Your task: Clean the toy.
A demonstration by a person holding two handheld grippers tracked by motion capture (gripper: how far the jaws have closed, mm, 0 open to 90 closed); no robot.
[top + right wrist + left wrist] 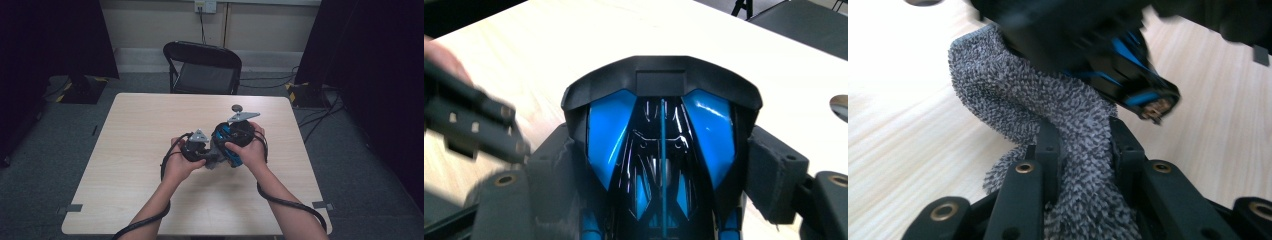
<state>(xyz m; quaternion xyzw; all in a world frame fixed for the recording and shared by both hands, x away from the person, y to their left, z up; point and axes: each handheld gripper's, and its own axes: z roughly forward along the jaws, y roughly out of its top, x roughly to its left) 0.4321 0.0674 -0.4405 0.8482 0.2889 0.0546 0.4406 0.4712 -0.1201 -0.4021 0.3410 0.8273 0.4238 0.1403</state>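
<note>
Carpet, grey, is seen around a pale wood-grain counter (150, 200), with a black folding chair (202, 67) at the far side. At the centre, a glossy blue-black toy car (661, 150) is clamped by the right tool (664, 170); a nubby grey cloth (1048, 100) is pinched in the left tool (1080, 145).

Between the left gripper (1080, 145) jaws: no free room, gap packed with the grey chenille cloth (1013, 95), pads pressed into it on both sides. Just ahead of those jaws, the black-and-blue toy car (1128, 75) blocking the way, touching the cloth from above. To either side of the jaws, bare wooden table (893, 150), open for passing.

Between the right gripper (664, 170) jaws: gap taken up whole by the toy car (661, 145), its sides against both pads. Beside the jaws on one side, the left gripper (471, 120) close by, blurred. Ahead of the jaws, open tabletop (574, 35); a small round metal disc (840, 106) well off to the other side; a folding chair (205, 67) beyond the far edge.
</note>
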